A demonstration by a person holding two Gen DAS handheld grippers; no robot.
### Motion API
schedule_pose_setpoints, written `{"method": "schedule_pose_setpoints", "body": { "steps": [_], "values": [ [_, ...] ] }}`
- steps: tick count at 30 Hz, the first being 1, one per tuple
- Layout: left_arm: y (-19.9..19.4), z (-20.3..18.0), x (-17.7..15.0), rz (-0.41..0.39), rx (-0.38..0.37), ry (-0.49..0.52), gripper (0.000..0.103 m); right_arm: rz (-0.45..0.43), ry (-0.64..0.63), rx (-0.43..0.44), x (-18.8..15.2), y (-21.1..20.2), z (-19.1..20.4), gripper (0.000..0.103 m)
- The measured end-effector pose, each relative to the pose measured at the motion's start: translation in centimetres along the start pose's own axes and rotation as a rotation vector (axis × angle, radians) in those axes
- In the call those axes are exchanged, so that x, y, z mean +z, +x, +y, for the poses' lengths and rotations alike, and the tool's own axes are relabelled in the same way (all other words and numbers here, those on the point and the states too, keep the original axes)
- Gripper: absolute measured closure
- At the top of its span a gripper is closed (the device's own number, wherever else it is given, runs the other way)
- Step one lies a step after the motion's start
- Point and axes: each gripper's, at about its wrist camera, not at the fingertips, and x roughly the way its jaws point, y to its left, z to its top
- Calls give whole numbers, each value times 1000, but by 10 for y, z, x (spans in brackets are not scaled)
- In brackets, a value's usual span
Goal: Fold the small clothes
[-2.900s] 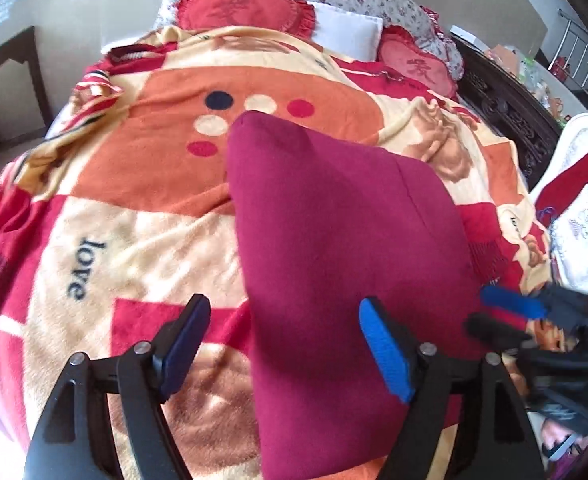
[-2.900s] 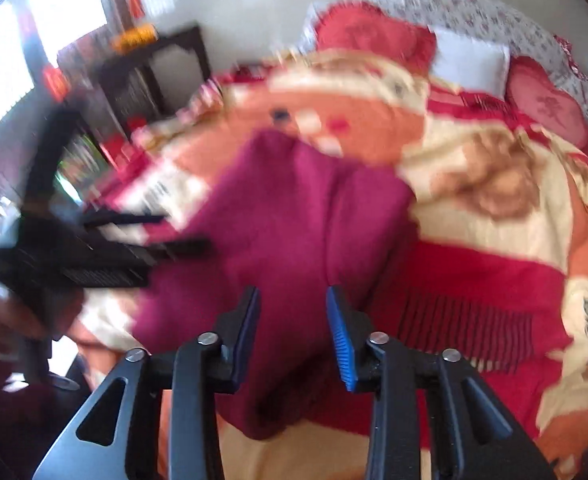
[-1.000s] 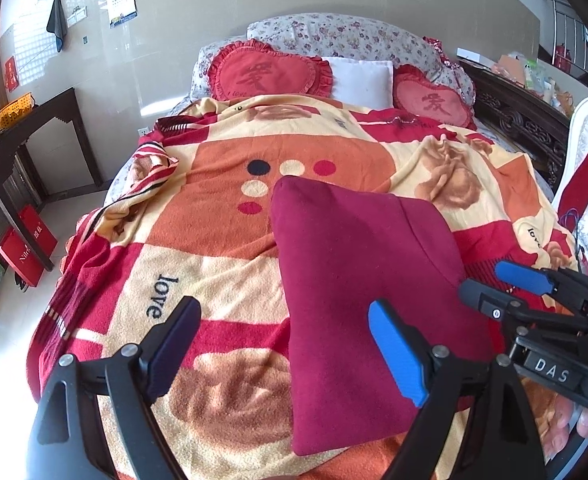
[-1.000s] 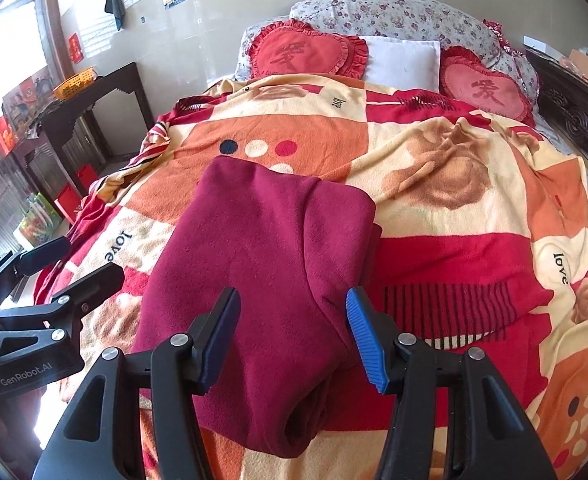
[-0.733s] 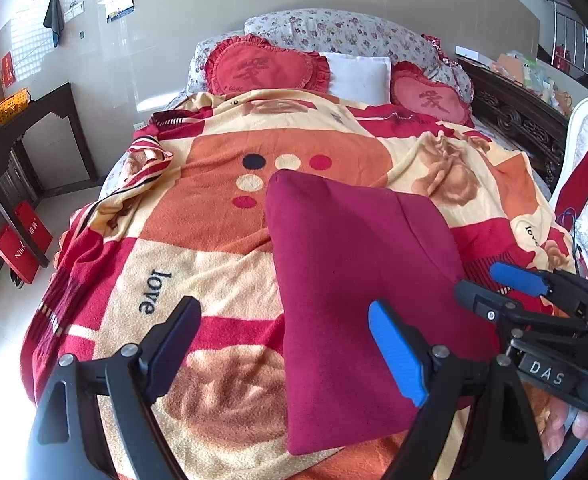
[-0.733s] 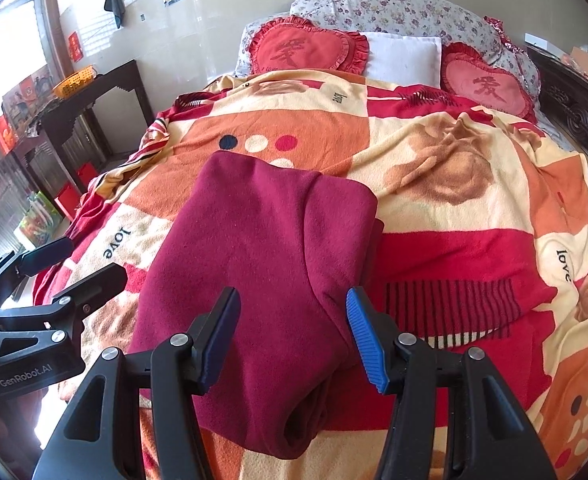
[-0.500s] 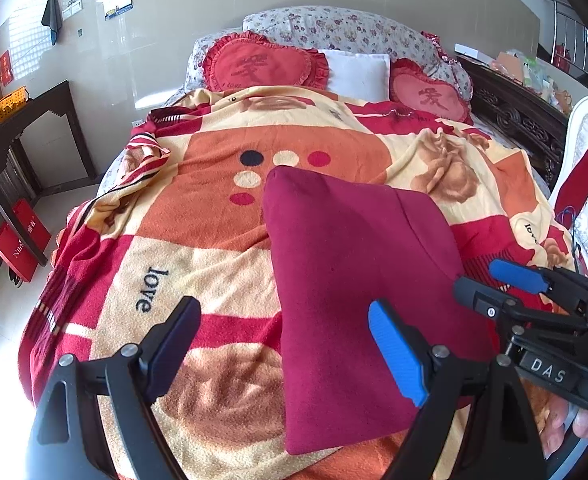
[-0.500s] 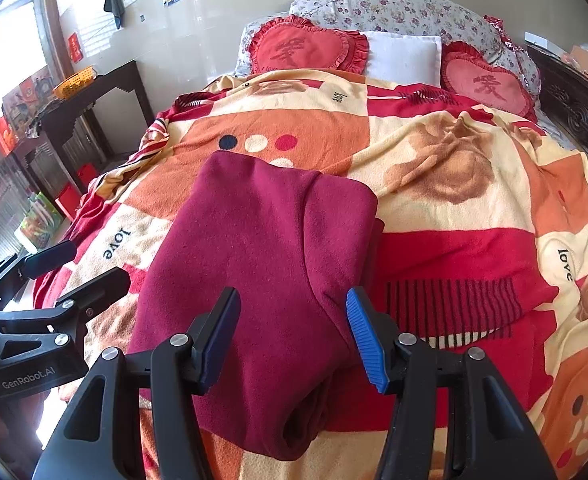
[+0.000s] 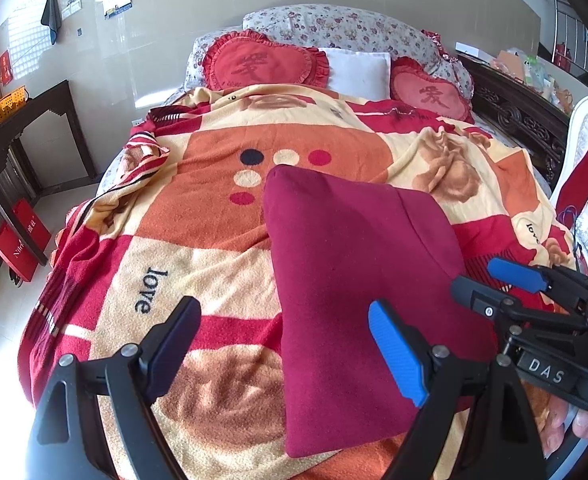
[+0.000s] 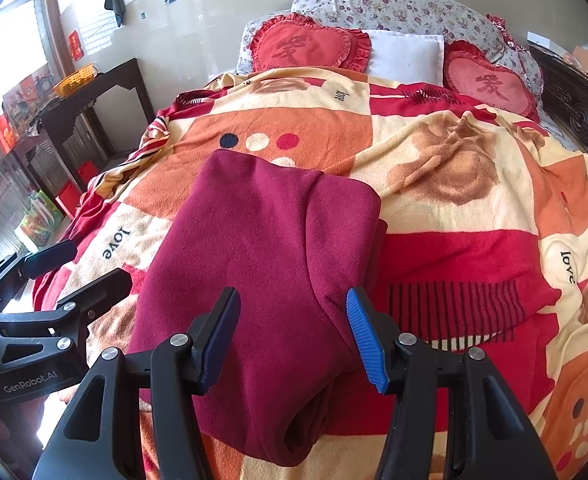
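Folded maroon garment [image 9: 358, 280] lies flat on the patterned blanket [image 9: 197, 216], near its front edge. Left gripper [image 9: 281, 344] hovers tilted down above the garment's left edge, jaws wide apart, empty. Right gripper [image 10: 294, 332] hovers tilted down over the garment's near right part, jaws apart, pads off the cloth, gripping nothing.
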Motion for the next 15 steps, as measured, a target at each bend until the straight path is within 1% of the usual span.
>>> {"method": "schedule_pose_setpoints", "body": {
  "steps": [15],
  "values": [
    [6, 1, -1, 10, 5, -2, 14, 14, -4, 5, 3, 8, 2, 66]
  ]
}}
